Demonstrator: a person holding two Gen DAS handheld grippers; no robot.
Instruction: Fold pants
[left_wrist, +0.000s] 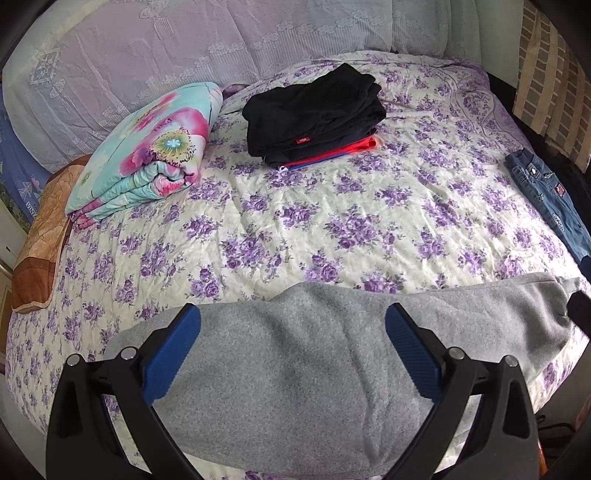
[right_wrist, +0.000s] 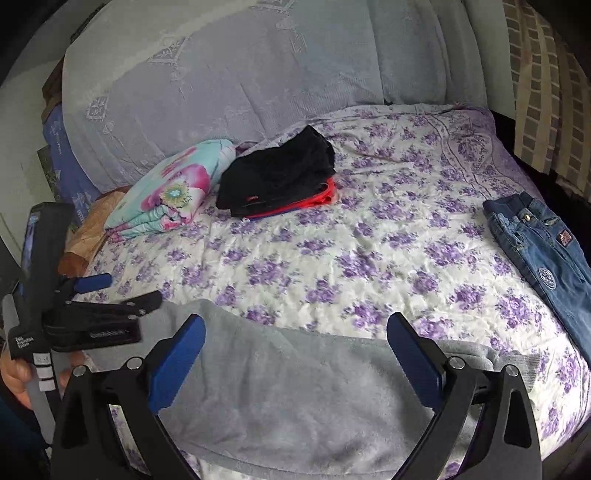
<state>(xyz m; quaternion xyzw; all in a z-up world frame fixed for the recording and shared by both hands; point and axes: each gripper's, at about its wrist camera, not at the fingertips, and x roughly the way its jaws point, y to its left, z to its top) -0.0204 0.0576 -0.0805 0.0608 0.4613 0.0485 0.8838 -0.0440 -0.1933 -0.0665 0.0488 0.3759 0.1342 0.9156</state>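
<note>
Grey fleece pants (left_wrist: 303, 373) lie flat across the near edge of the bed, also in the right wrist view (right_wrist: 295, 387). My left gripper (left_wrist: 293, 321) is open, its blue pads wide apart above the grey cloth, holding nothing. My right gripper (right_wrist: 295, 332) is also open and empty above the same pants. The left gripper shows at the left of the right wrist view (right_wrist: 110, 295), open, over the pants' left end.
The bed has a purple-flowered sheet (left_wrist: 332, 229). A stack of folded dark and red clothes (left_wrist: 314, 114) lies at the back. A folded flowered quilt (left_wrist: 155, 155) sits at back left. Blue jeans (right_wrist: 543, 251) lie at the right edge. Large pillows (left_wrist: 184, 55) line the head.
</note>
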